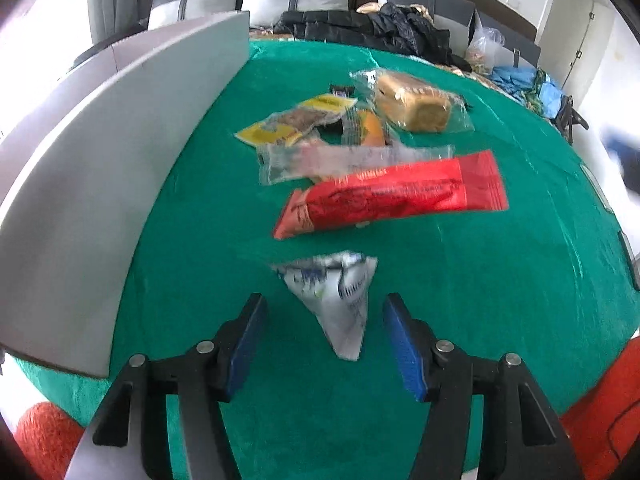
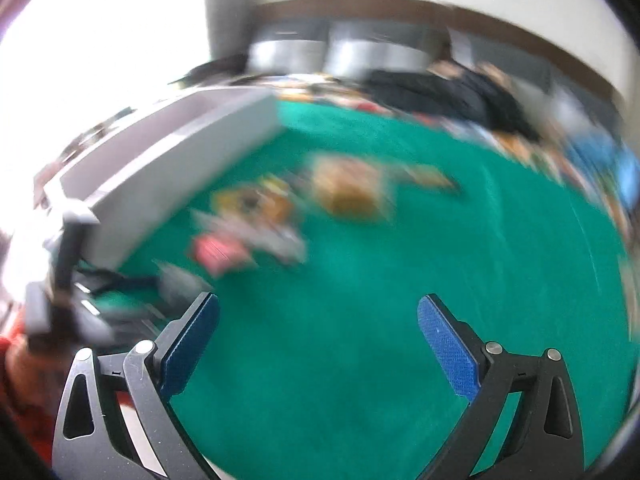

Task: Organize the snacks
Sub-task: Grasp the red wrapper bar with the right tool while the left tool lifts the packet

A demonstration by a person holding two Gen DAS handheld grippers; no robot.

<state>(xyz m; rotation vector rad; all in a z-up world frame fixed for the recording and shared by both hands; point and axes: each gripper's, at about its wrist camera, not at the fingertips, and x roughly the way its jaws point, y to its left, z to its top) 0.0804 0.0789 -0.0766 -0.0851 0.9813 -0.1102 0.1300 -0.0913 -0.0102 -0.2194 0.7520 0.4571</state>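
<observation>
Left to right, taking the grey box [image 1: 120, 152] as landmark. That box stands at the left edge of the green tablecloth [image 1: 480, 280], its long wall facing the snacks; what it holds is hidden from both views. Just right of the box wall, toward its far end, lies the heap: a yellow packet [image 1: 280, 128], a clear wrapper [image 1: 344, 160] across it, and beyond these a wrapped loaf [image 1: 416, 104]. Nearer you, right of the box's middle, lies the red bar [image 1: 396, 196]. Closest, opposite the box's near end, a white-and-blue pouch [image 1: 340, 300] lies with its narrow tip between the fingers of your left gripper [image 1: 324, 316]; the blue pads stand clear of it on both sides, so the tool is parted and grips nothing. Your right gripper [image 2: 318, 320], furthest from the box, is spread wide over bare cloth and is empty; its view is smeared by motion, so details there cannot be read. Judged from this layout, the step in hand is the pickup of the pouch, with the heap not yet sorted. The next move calls for you to advance the left tool until the pads flank the pouch's body, not its tip, close firmly, then lift and carry it left, over the box wall.
</observation>
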